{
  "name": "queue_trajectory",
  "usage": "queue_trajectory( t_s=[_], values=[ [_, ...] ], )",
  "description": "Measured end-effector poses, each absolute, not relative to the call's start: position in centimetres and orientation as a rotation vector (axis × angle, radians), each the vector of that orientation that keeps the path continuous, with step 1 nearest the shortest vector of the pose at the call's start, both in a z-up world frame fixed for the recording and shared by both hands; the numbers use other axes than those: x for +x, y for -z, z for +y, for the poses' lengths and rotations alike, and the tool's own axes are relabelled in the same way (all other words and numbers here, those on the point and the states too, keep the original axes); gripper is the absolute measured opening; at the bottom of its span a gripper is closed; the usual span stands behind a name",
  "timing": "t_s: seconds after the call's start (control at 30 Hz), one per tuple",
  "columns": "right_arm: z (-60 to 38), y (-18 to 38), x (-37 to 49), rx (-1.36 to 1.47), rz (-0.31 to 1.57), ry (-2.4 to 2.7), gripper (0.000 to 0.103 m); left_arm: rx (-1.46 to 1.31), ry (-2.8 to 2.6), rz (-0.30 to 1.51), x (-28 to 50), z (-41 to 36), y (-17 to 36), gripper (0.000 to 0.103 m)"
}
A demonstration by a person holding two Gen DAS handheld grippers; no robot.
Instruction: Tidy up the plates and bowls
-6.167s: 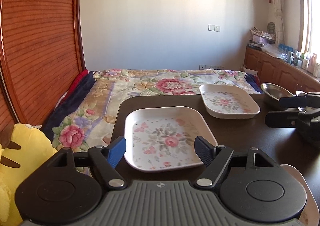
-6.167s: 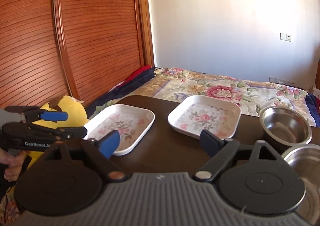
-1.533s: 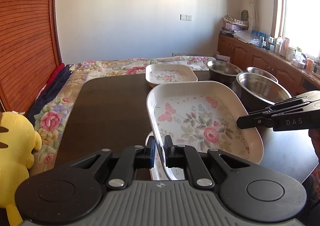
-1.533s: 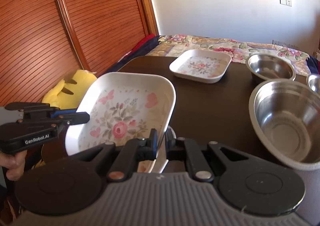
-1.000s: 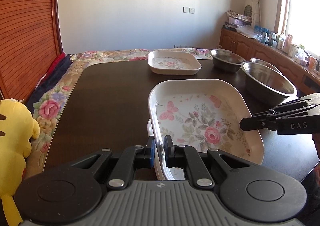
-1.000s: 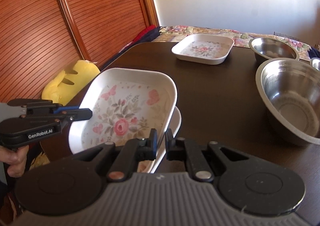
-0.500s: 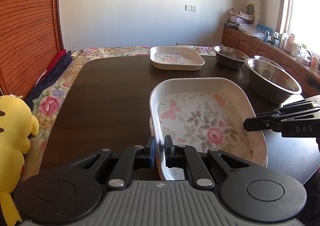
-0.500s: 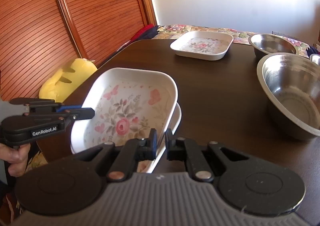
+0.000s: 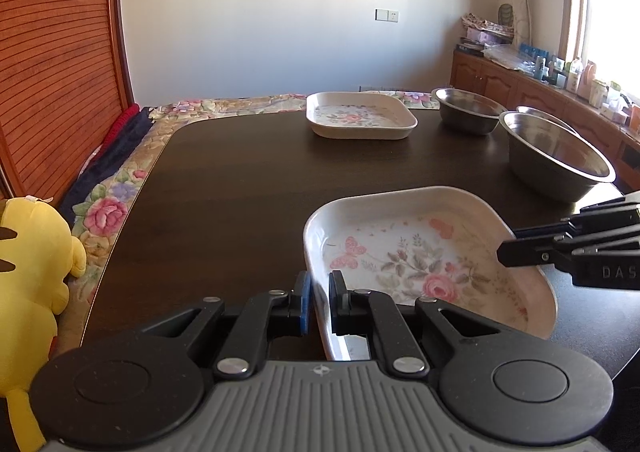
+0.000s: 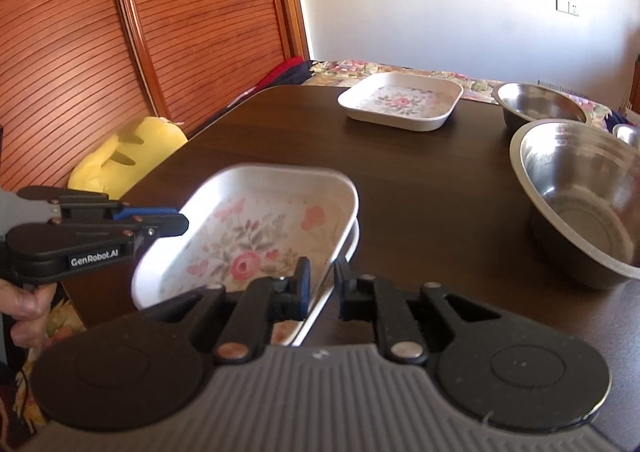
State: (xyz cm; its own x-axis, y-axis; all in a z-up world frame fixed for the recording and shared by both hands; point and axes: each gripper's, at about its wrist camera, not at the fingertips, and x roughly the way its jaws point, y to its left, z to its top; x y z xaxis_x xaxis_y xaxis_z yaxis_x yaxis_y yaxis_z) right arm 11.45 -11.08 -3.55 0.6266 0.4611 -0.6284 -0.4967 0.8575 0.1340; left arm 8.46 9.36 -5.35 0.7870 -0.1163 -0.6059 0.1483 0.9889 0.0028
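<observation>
Left tongs [image 9: 318, 302] clamped on floral plate [image 9: 420, 252] rim, right tongs [image 10: 322, 286] opening, seemingly released.

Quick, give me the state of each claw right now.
Left claw: shut on the near floral plate's left rim.
Right claw: jaws opening, the same plate's right rim between them, pads no longer pressing it.

Bright sun comes in from the window [image 9: 600, 4], the bowl [image 10: 580, 192] shines, the right view is blurry, and edges bend.
</observation>
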Motion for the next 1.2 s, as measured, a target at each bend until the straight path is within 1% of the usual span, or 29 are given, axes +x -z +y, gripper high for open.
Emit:
queue_trajectory(
  t_s=[0.53, 0.63, 0.83, 0.9, 1.03, 1.1, 1.13, 1.2],
  values=[
    [-11.6, 3.3, 11.0, -0.075, 0.677, -0.544, 0.016, 0.032, 0.137, 0.633, 8.5, 9.6, 4.8, 0.011],
    [-11.9, 2.8, 11.1, -0.067, 0.666, -0.542, 0.016, 0.033, 0.144, 0.621, 8.6, 9.5, 4.4, 0.014],
    [-12.4, 1.2, 12.0, -0.069, 0.624, -0.534, 0.016, 0.047, 0.16, 0.594, 10.0, 9.4, 3.1, 0.026],
    [-12.5, 0.5, 12.7, -0.077, 0.612, -0.529, 0.016, 0.051, 0.163, 0.587, 10.7, 9.3, 2.6, 0.027],
    [-12.8, -0.8, 14.3, -0.096, 0.59, -0.525, 0.016, 0.053, 0.175, 0.57, 12.3, 9.1, 1.7, 0.037],
    [-12.9, -1.4, 15.0, -0.105, 0.579, -0.524, 0.017, 0.057, 0.182, 0.566, 13.0, 8.9, 1.3, 0.039],
    [-12.9, -1.7, 15.4, -0.108, 0.577, -0.526, 0.017, 0.061, 0.185, 0.565, 13.4, 8.9, 1.1, 0.042],
    [-13.0, -2.0, 16.0, -0.114, 0.572, -0.529, 0.021, 0.07, 0.193, 0.557, 14.0, 8.7, 0.7, 0.043]
  ],
)
